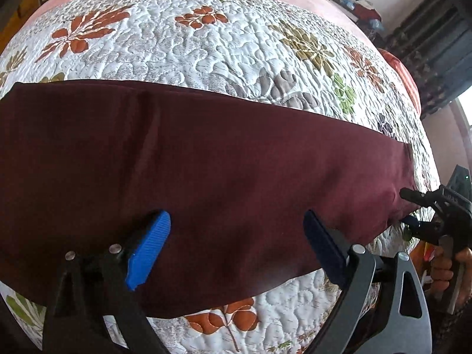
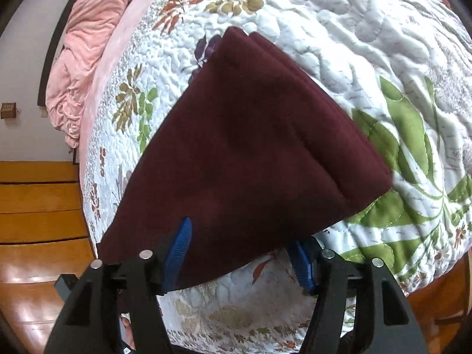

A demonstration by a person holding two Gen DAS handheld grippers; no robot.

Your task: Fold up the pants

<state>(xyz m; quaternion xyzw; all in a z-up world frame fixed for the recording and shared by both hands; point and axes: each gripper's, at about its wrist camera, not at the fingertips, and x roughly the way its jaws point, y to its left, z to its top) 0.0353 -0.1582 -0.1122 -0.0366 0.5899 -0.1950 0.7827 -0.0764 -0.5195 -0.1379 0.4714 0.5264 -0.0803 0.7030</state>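
Dark maroon pants (image 1: 191, 162) lie folded lengthwise in a long band across the floral quilt (image 1: 177, 47). My left gripper (image 1: 236, 236) is open, its blue pads (image 1: 149, 244) spread wide just above the band's near edge. My right gripper (image 1: 408, 206) shows at the far right of the left wrist view, with one finger over and one under the pants' end. In the right wrist view the pants (image 2: 250, 153) end lies between the right gripper's (image 2: 242, 250) blue pads (image 2: 177, 253), which stand wide apart. Stacked layer edges show along the right side.
The quilt (image 2: 383, 59) covers a bed with a pink blanket (image 2: 88, 44) bunched at its far end. A wooden floor (image 2: 38, 206) lies beside the bed. Clutter and dark curtains (image 1: 427, 44) stand at the right of the room.
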